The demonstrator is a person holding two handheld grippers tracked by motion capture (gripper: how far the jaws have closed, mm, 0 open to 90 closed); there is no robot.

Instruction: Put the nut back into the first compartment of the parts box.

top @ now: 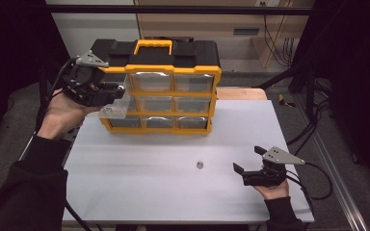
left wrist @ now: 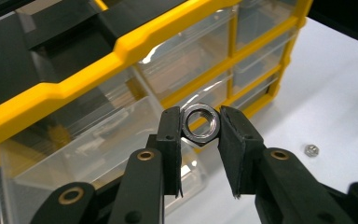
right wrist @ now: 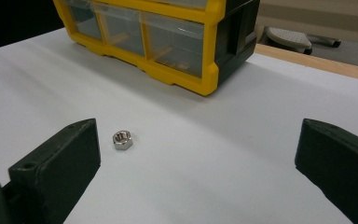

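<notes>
Left hand-held gripper [left wrist: 200, 128] up at about 10 o'clock on the white worktop [top: 173, 192], pinching a silver hexagonal steel nut [left wrist: 201, 124] by its flats, hole facing the camera. Held right above a clear plastic drawer [left wrist: 98, 144] pulled out of the yellow-and-black organiser box [top: 166, 89]; another small metal piece lying in that drawer [top: 107, 111], too blurry to name for sure. Drawer sticking out at the box's 9 o'clock side, middle row as far as can be told.

Right hand-held gripper [top: 245, 159] down at about 4 o'clock, resting low over the worktop, jaws spread wide and holding nothing. Second loose hex nut [right wrist: 122, 139] flat on the worktop, just beside the near jaw in the right gripper view, at roughly 9 o'clock from that gripper in the high view, well apart from the box.
</notes>
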